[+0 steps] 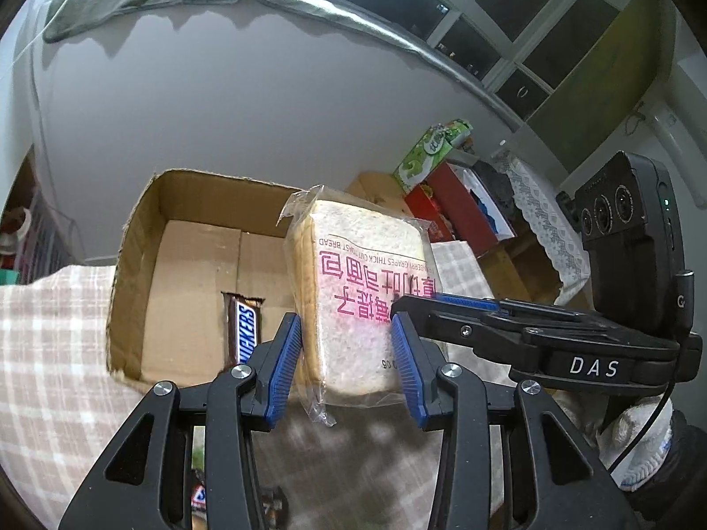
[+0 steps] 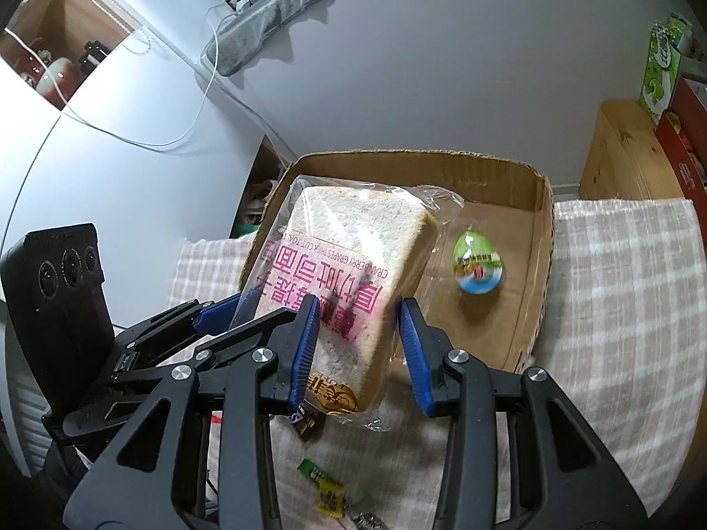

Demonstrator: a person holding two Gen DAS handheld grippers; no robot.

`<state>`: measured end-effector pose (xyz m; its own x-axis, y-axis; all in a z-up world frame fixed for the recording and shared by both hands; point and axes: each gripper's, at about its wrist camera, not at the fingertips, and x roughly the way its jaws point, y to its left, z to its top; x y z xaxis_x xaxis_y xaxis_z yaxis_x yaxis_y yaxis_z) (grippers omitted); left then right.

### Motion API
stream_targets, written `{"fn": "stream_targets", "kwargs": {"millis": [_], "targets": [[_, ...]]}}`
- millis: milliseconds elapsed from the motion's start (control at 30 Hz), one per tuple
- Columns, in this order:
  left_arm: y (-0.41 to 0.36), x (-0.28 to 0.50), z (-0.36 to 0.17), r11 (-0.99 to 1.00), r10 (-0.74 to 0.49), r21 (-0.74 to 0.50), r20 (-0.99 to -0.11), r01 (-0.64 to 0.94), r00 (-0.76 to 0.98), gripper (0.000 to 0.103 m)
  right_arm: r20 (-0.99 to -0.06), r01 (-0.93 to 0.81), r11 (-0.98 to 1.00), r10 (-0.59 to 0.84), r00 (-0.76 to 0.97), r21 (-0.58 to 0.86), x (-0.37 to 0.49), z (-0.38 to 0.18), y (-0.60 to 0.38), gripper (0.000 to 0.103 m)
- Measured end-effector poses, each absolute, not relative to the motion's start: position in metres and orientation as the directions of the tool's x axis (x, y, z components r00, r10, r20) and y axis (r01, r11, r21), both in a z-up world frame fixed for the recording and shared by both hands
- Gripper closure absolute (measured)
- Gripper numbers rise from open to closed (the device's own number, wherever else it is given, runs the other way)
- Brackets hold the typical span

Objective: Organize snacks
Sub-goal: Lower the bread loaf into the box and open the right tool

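Note:
A clear-wrapped pack of sliced bread [image 1: 362, 265] with pink print hangs tilted over the near edge of an open cardboard box [image 1: 132, 243]. My left gripper [image 1: 347, 362] is shut on its lower part, blue pads pressing both sides. My right gripper [image 2: 360, 344] is shut on the same bread pack [image 2: 353, 238]; its fingers [image 1: 468, 302] reach in from the right in the left wrist view. A Snickers bar [image 1: 245, 331] lies in the box. A green egg-shaped snack [image 2: 479, 263] also sits on the floor of the box [image 2: 541, 238].
The box stands on a checked cloth [image 2: 618, 287]. Loose wrapped snacks [image 2: 329, 490] lie on the cloth below the grippers. Behind right stand a green carton [image 1: 431, 150], a red box [image 1: 459, 207] and a wooden cabinet [image 2: 627, 154]. A pale wall rises behind.

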<state>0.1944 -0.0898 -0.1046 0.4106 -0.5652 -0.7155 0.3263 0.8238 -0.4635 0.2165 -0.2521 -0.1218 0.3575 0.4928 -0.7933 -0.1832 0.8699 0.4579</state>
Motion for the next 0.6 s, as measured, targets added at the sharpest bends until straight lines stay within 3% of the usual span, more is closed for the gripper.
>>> {"fn": "stream_targets", "kwargs": {"millis": [500,600], "targets": [[-0.091,0.222,-0.120,0.860,-0.509,-0.429,-0.767,0.277,0.391,0.064,-0.818,-0.156,0.884,0.466,0.338,0.440,0.240,-0.137,-0.252,0.063],[-0.089,0.225,-0.123,0.867,-0.496,-0.420,-0.776,0.268,0.389,0.064,-0.838,-0.144,0.905,0.425,0.343,0.400,0.243,-0.138,-0.252,0.056]]}}
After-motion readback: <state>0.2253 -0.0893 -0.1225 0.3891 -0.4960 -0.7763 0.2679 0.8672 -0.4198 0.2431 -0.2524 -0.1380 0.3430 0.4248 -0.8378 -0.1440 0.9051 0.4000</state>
